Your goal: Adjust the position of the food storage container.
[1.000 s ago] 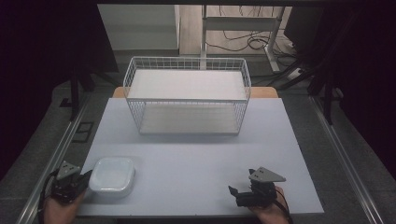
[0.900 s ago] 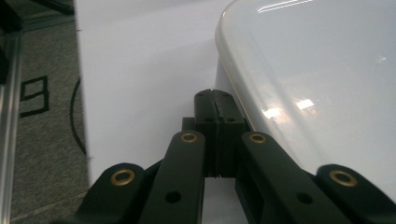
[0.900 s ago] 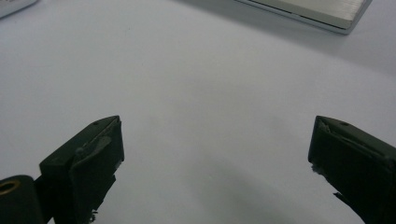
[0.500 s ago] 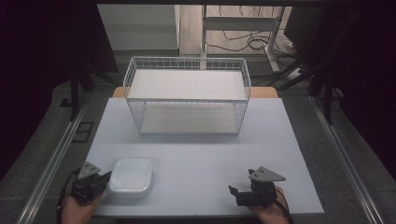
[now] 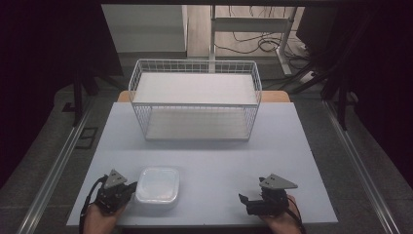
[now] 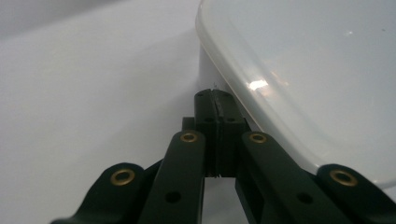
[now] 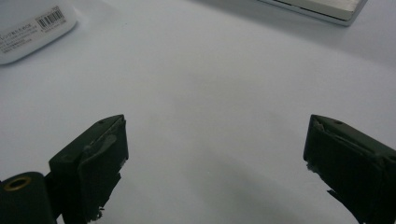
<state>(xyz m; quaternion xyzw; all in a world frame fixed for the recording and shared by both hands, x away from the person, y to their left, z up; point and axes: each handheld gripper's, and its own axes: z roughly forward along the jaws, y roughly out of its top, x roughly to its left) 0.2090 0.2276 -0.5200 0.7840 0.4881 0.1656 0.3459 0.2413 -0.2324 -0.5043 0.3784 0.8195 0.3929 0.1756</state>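
Pale counter (image 5: 214, 161) is carrying a white wire basket (image 5: 195, 100) at the far side & a white lidded container (image 5: 158, 185) near the front-left edge. L gripper (image 5: 127, 187) is sitting against container's left side; in left gripper view its jaws are pressed together, tips touching the wall under the lid rim (image 6: 243, 84), apparently nudging rather than gripping. R gripper (image 5: 245, 201) is resting near front-right, well apart from container, jaws wide apart w/ nothing between.

Progress, judged: early. Container is not yet lifted, well short of basket; basket looks empty.

Unclear: container contents (lid opaque); label (image 7: 32, 25) too small to read; contact pt partly hidden by jaws.
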